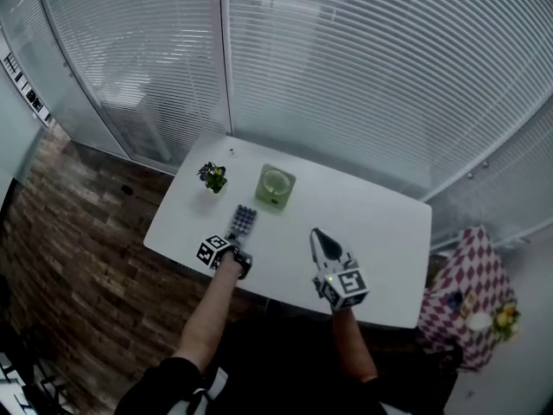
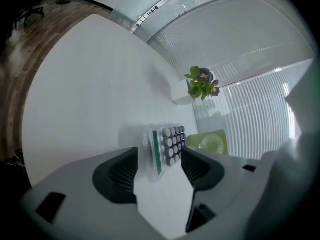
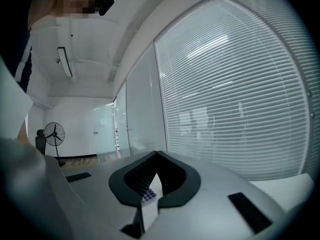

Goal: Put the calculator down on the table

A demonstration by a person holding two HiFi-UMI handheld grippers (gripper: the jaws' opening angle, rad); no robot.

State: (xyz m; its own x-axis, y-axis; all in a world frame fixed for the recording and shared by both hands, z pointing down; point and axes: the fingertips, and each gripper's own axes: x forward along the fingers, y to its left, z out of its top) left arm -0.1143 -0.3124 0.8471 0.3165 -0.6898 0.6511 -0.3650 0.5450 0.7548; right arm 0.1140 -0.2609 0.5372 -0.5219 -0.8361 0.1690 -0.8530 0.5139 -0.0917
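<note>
Calculator is lying flat on the table between the left gripper's spread jaws, its long axis running along them, while the right gripper, tips together, is hovering farther off.

**Three camera positions over one white table.**
The head view looks steeply down from high above the table. The left gripper view sits low and close over the tabletop, facing the calculator, plant and green dish. The head view shows these three in the table's 9-to-12 o'clock part. The right gripper view faces almost level at the window blinds, which fill the head view's upper half.
</note>
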